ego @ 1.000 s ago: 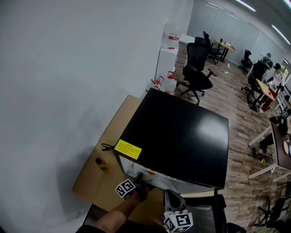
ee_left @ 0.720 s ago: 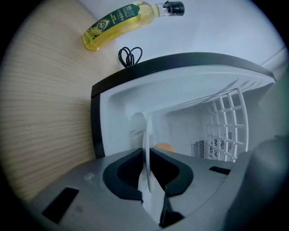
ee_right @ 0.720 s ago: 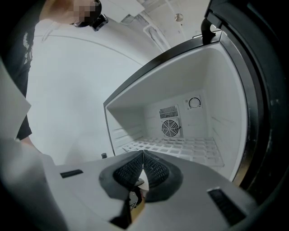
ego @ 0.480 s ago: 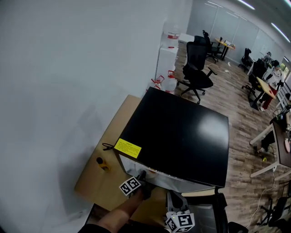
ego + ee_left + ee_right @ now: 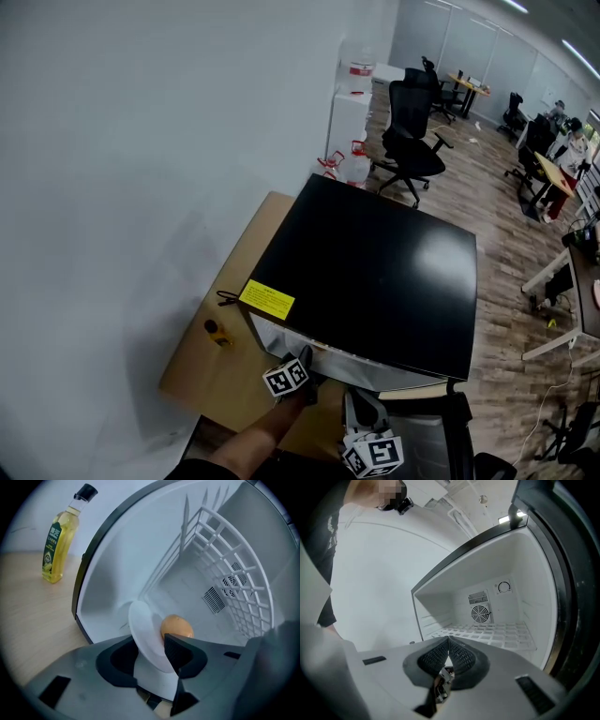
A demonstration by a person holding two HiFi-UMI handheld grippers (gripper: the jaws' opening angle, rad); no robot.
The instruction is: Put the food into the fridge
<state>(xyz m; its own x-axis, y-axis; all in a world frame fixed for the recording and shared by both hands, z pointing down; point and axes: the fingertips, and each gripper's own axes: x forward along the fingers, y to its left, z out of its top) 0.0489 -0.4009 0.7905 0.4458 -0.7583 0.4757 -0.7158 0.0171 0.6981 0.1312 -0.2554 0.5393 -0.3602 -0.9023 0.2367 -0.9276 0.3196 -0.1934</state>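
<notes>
Left tool [image 5: 147,643] opening around white plate [image 5: 142,620]; right tool [image 5: 448,641] clenched, empty.

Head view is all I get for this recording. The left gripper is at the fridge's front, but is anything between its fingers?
Observer: Yes. A white plate carrying a round orange food stands between the left gripper's fingers, inside the fridge.
Operator: Is it gripped?
Observer: The fingers are opening, and one of them already shows a gap to the plate.
Operator: And the other one?
Observer: The right gripper is shut with nothing between its fingers. It faces the fridge's wire shelf.
</notes>
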